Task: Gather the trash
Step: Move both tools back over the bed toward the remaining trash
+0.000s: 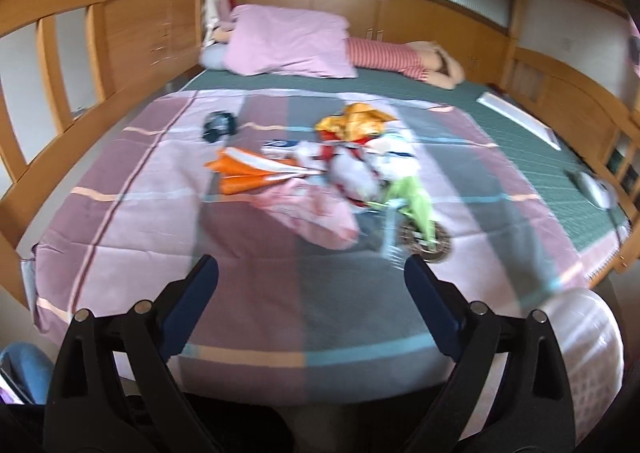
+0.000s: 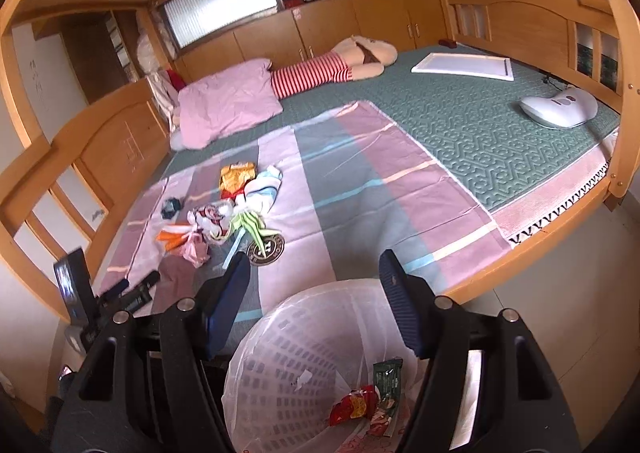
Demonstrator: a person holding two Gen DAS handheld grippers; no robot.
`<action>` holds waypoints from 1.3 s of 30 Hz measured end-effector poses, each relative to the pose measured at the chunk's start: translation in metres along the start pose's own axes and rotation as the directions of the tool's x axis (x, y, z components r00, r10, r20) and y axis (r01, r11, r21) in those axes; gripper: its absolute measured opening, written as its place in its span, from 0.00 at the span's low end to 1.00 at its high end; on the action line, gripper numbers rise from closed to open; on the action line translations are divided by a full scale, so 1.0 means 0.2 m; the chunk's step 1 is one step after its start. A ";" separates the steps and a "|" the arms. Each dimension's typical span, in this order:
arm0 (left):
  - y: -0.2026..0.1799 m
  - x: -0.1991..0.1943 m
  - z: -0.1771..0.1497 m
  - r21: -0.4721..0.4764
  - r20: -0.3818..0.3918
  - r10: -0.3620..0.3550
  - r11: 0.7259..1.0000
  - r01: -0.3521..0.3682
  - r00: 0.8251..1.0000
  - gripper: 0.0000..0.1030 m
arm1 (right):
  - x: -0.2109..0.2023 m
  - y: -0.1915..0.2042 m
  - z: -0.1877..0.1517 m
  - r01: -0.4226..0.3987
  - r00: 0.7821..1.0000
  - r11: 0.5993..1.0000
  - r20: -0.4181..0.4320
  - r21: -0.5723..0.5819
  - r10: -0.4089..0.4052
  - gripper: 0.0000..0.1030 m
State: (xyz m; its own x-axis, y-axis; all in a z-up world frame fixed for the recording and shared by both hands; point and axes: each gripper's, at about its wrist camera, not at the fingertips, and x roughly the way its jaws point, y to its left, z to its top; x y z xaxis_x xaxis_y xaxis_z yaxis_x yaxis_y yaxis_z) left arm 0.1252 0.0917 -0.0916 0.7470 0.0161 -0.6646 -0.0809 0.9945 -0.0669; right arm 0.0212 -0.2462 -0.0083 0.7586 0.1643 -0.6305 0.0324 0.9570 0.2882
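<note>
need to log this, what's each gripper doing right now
left gripper: open, holding nothing, over the bed.
right gripper: open, holding nothing, above the bin.

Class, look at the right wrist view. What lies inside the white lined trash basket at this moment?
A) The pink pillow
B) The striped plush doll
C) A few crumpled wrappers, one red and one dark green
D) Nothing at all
C: in the white lined trash basket, a red wrapper and a dark green wrapper lie at the bottom.
</note>
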 end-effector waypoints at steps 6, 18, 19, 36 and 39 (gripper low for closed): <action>0.19 0.18 0.14 -0.115 -0.082 0.076 0.990 -0.085 0.994 0.95 | 0.17 0.11 -0.03 -0.021 0.996 1.000 -0.087 -0.023 0.019 0.64; 0.52 0.29 0.02 -0.413 -0.126 0.107 0.898 -0.150 0.986 0.95 | 0.56 0.41 -0.04 -0.039 0.971 0.999 -0.234 -0.003 0.037 0.64; 0.51 0.29 0.02 -0.411 -0.127 0.110 0.899 -0.154 0.986 0.95 | 0.58 0.44 -0.06 -0.043 0.970 0.999 -0.241 -0.013 0.039 0.64; 0.48 0.39 0.00 -0.308 -0.263 0.227 0.902 -0.304 0.938 0.96 | 0.90 0.75 -0.24 -0.007 0.930 0.996 -0.367 -0.084 -0.024 0.70; 0.49 0.39 -0.01 -0.310 -0.266 0.222 0.901 -0.302 0.938 0.96 | 0.92 0.77 -0.26 0.015 0.930 0.994 -0.364 -0.104 -0.052 0.71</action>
State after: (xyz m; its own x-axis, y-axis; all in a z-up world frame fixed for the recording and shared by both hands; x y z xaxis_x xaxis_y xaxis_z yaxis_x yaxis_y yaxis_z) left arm 0.1752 0.1894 -0.1512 0.5071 0.2086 -0.8362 -0.5033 0.8594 -0.0908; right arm 0.1317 -0.0561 -0.1175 0.4665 0.1903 -0.8638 -0.0246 0.9790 0.2024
